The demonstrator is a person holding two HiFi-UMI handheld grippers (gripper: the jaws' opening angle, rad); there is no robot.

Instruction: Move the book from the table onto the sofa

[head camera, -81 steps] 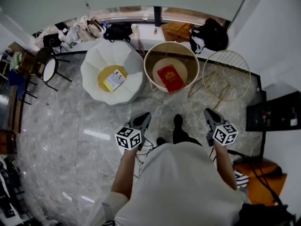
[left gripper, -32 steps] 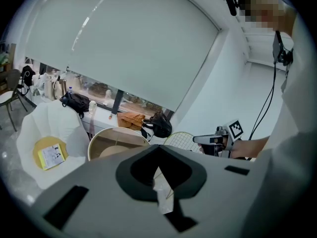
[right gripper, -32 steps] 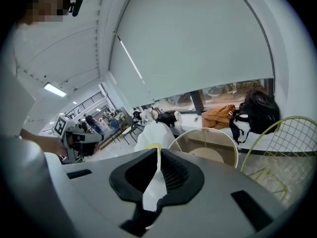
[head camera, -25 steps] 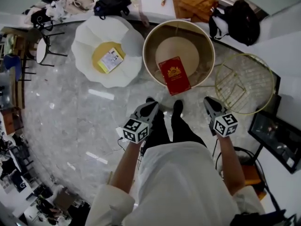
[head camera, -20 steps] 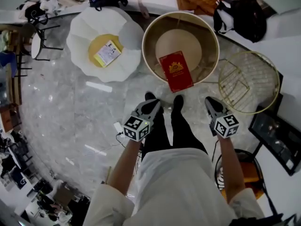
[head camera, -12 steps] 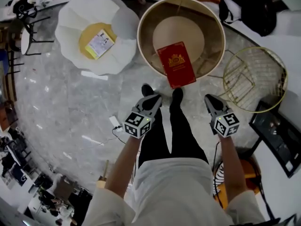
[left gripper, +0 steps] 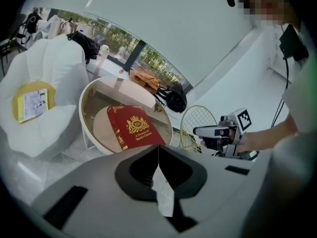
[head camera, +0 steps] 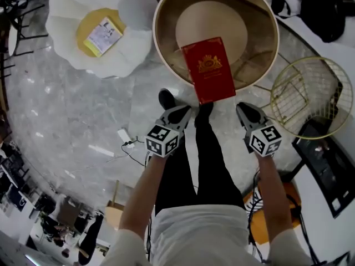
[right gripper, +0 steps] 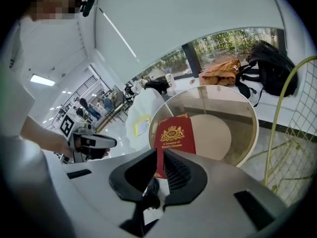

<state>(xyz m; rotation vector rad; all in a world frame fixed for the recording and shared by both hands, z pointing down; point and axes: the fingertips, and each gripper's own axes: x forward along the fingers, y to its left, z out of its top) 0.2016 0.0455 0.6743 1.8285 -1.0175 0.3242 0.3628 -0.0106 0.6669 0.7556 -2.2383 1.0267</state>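
Count: one red book point(head camera: 209, 68), one round glass-topped table point(head camera: 172, 54), one white sofa point(head camera: 66, 60), one yellow cushion point(head camera: 83, 31) with one booklet point(head camera: 104, 35) on it, and one gold wire table point(head camera: 310, 93). The book lies flat at the round table's near edge. Two grippers, the left gripper point(head camera: 182, 112) and the right gripper point(head camera: 243, 110), both have closed, empty jaws. They flank the book's near end, close by, without touching it.

**Lounge corner of an open-plan office.**
Marble floor point(head camera: 72, 121) is lying beneath the left gripper point(head camera: 184, 112); a white sofa point(head camera: 130, 57) and round glass table point(head camera: 169, 65) are standing ahead of it, office chairs point(right gripper: 110, 109) showing beyond.
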